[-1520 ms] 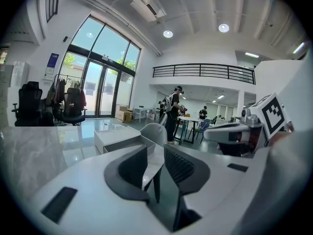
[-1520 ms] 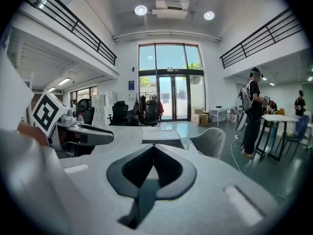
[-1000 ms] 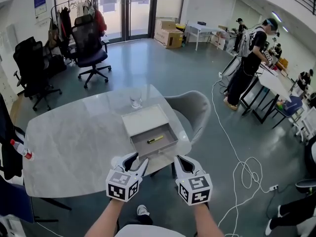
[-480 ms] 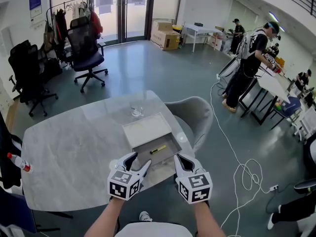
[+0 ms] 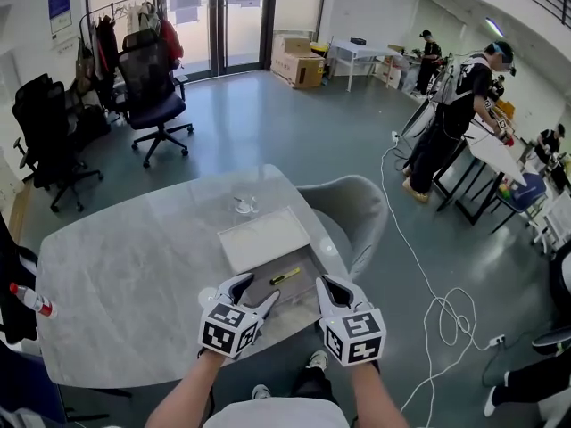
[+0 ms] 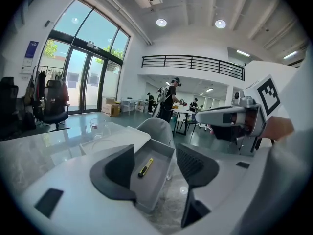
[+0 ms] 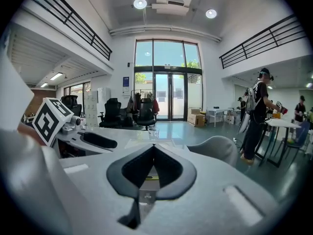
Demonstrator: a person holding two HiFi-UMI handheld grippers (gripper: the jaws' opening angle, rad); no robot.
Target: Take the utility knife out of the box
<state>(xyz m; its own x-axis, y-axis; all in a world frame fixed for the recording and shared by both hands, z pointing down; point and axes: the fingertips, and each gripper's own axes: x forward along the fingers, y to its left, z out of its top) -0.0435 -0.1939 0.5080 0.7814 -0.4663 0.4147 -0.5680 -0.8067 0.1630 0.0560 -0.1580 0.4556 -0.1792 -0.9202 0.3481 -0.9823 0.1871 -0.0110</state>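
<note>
A grey box (image 5: 264, 237) lies on the marble table (image 5: 125, 275) with its drawer (image 5: 300, 289) pulled out toward me. A yellow utility knife (image 5: 285, 275) lies loose on the drawer floor. My left gripper (image 5: 252, 294) hovers at the drawer's near end. Its jaws are opening and nothing is pressed between them. In the left gripper view the knife (image 6: 145, 167) shows through the gap, farther in. My right gripper (image 5: 333, 286) is shut and empty at the drawer's near right corner. A sliver of the knife (image 7: 149, 177) shows below its closed tips.
A drinking glass (image 5: 245, 205) stands just behind the box. A grey chair (image 5: 350, 205) is tucked at the table's far right edge. A red-capped bottle (image 5: 31, 300) lies at the left edge. Cables (image 5: 446, 315) trail on the floor, and a person (image 5: 459, 105) stands at benches.
Both grippers have moved forward up to the open drawer's near end. The left jaws have spread wider. The knife lies where it was.
</note>
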